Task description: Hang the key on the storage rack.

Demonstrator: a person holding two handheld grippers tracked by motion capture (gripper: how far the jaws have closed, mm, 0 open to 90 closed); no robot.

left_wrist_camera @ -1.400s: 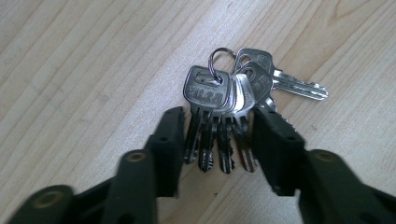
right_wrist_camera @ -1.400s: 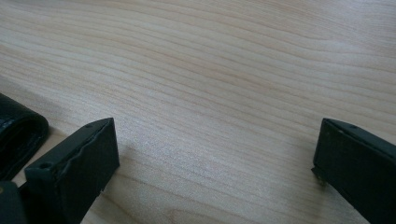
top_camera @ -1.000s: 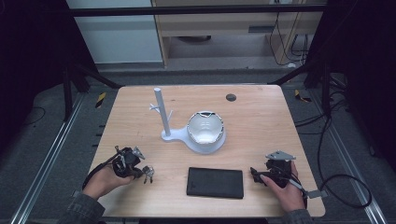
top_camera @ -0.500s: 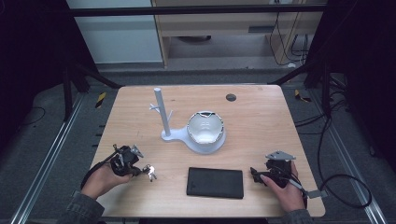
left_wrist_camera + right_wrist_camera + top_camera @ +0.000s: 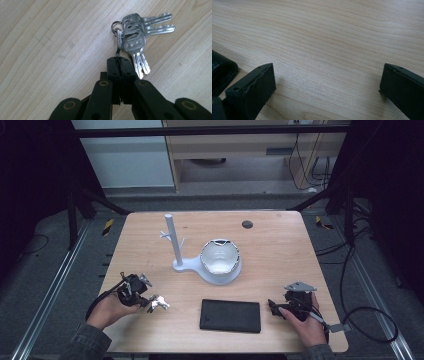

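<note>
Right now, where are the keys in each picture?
High view: keys lower left, at the tip of the left gripper.
Left gripper view: keys upper middle, ring pinched by shut jaws.
Right gripper view: bare table, black case at left.
Shared landmark: the table.

A pale wooden table [image 5: 280, 245] with rounded corners is set on a grey carpeted floor [image 5: 45, 270]. Metal rails [image 5: 47, 302] are laid along the floor on both sides of the table, and black frame struts [image 5: 97, 202] are seen slanting down behind it. A wooden shelf unit [image 5: 235, 157] and a white panel [image 5: 125, 160] are placed against the far side. Black cables [image 5: 360, 270] are trailed over the floor at the right. The edges of the room are left in darkness; the tabletop is evenly lit.
</note>
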